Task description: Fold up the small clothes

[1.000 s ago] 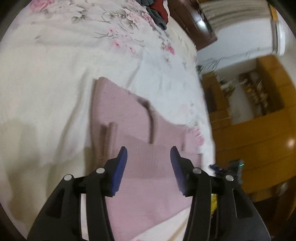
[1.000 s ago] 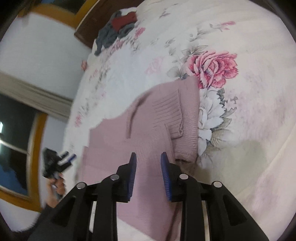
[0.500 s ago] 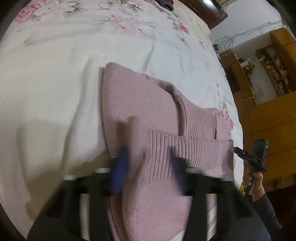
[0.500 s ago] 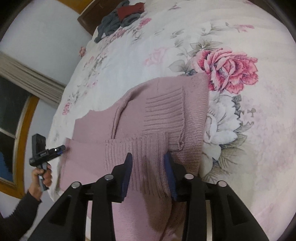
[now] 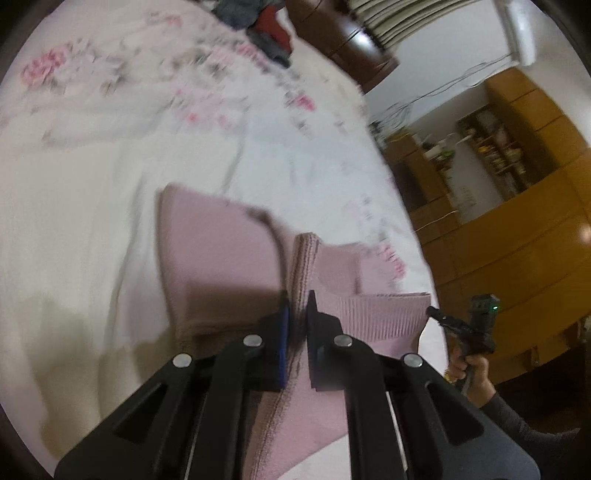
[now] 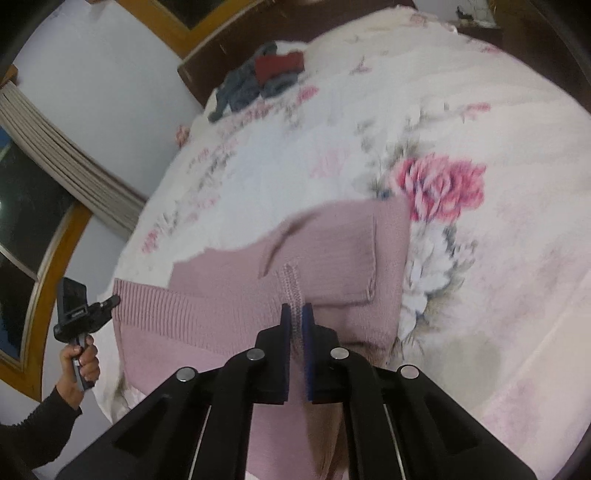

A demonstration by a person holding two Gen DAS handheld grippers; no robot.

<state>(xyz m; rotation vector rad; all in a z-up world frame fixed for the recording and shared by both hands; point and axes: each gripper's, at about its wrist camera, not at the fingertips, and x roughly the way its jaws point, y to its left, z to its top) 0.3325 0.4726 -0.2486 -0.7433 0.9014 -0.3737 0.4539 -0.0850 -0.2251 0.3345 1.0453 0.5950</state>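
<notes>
A small pink knitted sweater (image 5: 221,251) (image 6: 332,251) lies partly folded on a floral bedsheet (image 5: 110,147) (image 6: 498,258). My left gripper (image 5: 297,306) is shut on the sweater's ribbed hem, and a pinched ridge of knit rises between its blue pads. My right gripper (image 6: 295,314) is shut on the same hem further along, with knit standing up between its pads. The ribbed hem band (image 5: 380,314) (image 6: 159,310) stretches between the two grippers, lifted off the lower layer. The other gripper (image 5: 476,325) (image 6: 81,314) shows in each wrist view, held in a hand.
A heap of dark grey and red clothes (image 6: 266,77) (image 5: 266,26) sits at the bed's far end by a dark headboard (image 5: 343,48). Wooden cabinets and shelves (image 5: 517,184) stand to the right of the bed. A window with curtains (image 6: 55,155) is on the left.
Both grippers went from open above the sweater to shut on its ribbed hem. The hem is now raised off the layer below.
</notes>
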